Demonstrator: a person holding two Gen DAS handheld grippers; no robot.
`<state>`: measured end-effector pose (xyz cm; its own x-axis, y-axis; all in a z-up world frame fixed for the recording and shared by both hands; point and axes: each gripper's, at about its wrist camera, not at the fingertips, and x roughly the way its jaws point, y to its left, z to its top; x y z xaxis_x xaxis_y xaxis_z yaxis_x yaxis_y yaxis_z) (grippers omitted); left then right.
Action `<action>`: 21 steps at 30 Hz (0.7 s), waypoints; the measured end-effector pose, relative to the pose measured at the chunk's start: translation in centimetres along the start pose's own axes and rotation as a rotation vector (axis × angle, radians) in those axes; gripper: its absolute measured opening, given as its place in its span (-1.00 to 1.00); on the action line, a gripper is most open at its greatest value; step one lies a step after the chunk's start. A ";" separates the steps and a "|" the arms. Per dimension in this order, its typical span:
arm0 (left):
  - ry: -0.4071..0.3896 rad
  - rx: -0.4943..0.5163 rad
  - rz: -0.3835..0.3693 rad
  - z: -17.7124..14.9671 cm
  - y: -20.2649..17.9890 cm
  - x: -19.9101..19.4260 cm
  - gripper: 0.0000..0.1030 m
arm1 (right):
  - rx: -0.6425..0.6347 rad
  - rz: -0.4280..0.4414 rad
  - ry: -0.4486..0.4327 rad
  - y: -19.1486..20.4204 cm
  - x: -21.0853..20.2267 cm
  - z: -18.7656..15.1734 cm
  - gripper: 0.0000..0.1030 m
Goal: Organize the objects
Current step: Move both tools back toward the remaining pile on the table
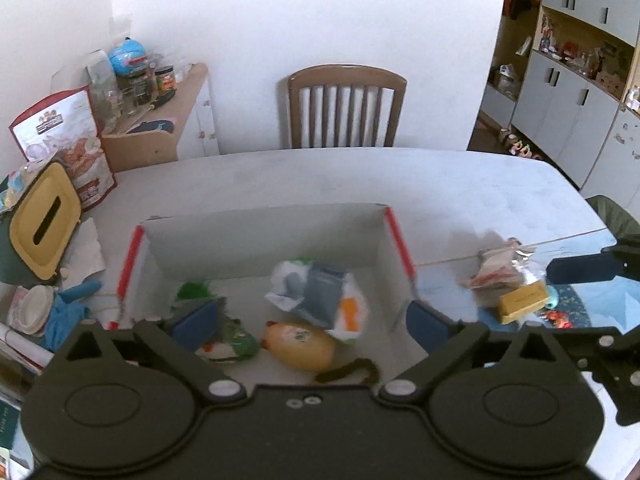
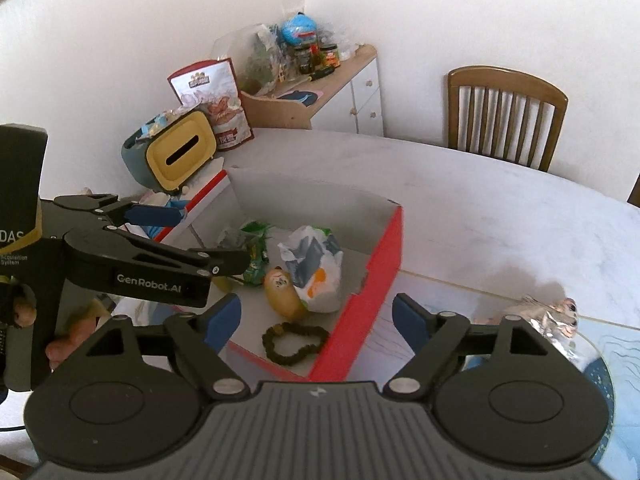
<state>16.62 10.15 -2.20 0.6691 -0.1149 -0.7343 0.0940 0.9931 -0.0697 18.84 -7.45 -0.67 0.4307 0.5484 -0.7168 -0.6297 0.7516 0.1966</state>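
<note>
A red-and-white cardboard box sits open on the pale table, and inside it lie a crumpled white packet, a yellow oval toy, green wrappers and a dark beaded bracelet near the front wall. The left gripper hangs over the box with its blue-padded jaws spread wide and nothing between them. The right gripper is also wide open and empty, straddling the box's red right wall. To the right of the box, on the table, rest a yellow block and crinkled foil wrappers. A yellow-faced tissue holder stands left of the box, and a wooden chair waits behind the table.
</note>
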 end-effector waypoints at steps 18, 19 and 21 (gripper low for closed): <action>-0.006 0.012 -0.085 -0.4 -11.1 0.5 0.99 | 0.090 -0.037 -0.042 -11.3 -6.0 -5.5 0.65; -0.003 0.014 -0.088 -0.5 -11.6 0.7 0.99 | 0.093 -0.039 -0.044 -11.9 -6.3 -5.8 0.65; 0.006 0.018 -0.097 -0.6 -12.7 1.2 0.99 | 0.098 -0.048 -0.048 -13.2 -6.9 -6.6 0.65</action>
<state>15.79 -2.58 -2.61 0.6521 -0.2101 -0.7284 0.1713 0.9768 -0.1284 19.95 -23.58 -2.71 0.4908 0.5257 -0.6948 -0.5425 0.8084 0.2284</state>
